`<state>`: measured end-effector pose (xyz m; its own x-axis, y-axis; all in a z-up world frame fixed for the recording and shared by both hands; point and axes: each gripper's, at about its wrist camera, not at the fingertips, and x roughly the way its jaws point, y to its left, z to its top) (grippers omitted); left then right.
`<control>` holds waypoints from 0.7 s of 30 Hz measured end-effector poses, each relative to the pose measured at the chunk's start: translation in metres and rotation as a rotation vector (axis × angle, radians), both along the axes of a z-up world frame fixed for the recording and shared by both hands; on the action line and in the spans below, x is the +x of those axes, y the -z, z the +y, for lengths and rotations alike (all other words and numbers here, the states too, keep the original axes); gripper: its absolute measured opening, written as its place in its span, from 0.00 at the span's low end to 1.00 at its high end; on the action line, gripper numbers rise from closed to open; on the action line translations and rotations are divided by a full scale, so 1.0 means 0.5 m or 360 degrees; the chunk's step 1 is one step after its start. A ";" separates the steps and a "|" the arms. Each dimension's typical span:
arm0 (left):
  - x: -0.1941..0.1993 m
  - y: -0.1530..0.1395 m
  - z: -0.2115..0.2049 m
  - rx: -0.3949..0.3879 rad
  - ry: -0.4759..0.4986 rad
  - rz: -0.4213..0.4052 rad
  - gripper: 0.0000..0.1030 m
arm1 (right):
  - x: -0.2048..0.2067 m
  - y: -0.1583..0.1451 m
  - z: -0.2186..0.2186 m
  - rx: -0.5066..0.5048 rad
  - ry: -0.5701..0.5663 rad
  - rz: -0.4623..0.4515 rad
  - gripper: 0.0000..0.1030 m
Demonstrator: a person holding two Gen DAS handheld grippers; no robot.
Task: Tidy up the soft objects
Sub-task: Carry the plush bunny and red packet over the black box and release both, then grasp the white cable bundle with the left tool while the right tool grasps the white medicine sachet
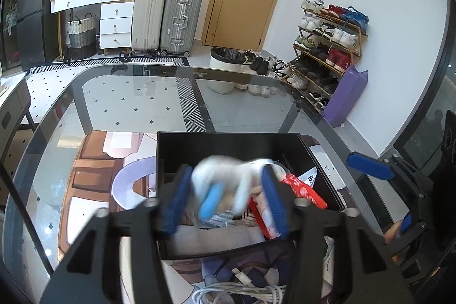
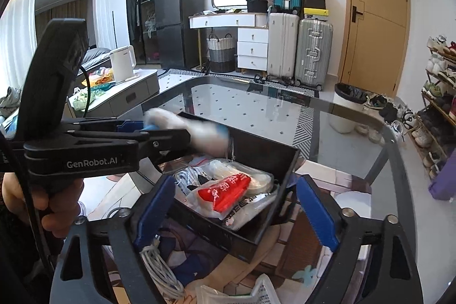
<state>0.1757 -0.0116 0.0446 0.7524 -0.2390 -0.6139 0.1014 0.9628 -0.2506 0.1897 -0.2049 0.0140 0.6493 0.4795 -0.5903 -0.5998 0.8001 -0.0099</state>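
A black box [image 1: 228, 144] [image 2: 285, 161] stands on the glass table and holds a red-and-white soft packet [image 2: 225, 193] [image 1: 302, 190] and other clear-wrapped packs. My left gripper [image 1: 225, 197] is over the box with its jaws apart. A blurred white soft object with blue ends [image 1: 225, 178] [image 2: 199, 133] hangs between the fingers above the box, touching neither pad that I can see. My right gripper [image 2: 233, 207] is open and empty at the box's near side; it also shows in the left wrist view [image 1: 379, 184].
A coiled white cable [image 2: 159, 267] [image 1: 242, 292] and a white packet [image 2: 256, 295] lie on the printed mat [image 1: 94, 167] in front of the box. The glass table edge [image 2: 356, 110] curves on the far side. A shoe rack [image 1: 327, 47] and bin [image 1: 225, 67] stand beyond it.
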 end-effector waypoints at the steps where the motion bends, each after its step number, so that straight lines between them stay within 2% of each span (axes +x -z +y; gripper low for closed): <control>1: -0.003 -0.003 -0.001 -0.0001 0.0004 -0.0012 0.61 | -0.002 -0.003 -0.002 -0.0001 0.0005 -0.0005 0.91; 2: -0.007 -0.007 -0.002 -0.0001 0.0011 -0.0020 0.63 | -0.006 -0.005 -0.005 -0.0001 0.0008 -0.0011 0.91; 4: -0.013 -0.012 -0.002 0.0008 0.0021 -0.0022 0.76 | -0.014 -0.009 -0.009 -0.0001 0.0007 -0.0019 0.93; 5: -0.018 -0.015 -0.002 0.0019 0.0024 -0.0030 0.87 | -0.019 -0.011 -0.012 0.0001 0.0011 -0.0025 0.93; 6: -0.024 -0.018 -0.002 0.0031 0.0029 -0.0040 0.93 | -0.021 -0.013 -0.017 0.0007 0.0016 -0.0029 0.94; 8: -0.035 -0.027 -0.003 0.0077 0.0027 -0.0062 0.98 | -0.029 -0.015 -0.025 0.0025 0.0028 -0.0026 0.97; 21: -0.108 -0.014 0.002 0.0220 -0.0005 -0.0080 1.00 | -0.074 0.005 -0.075 0.0022 0.0083 0.0083 0.99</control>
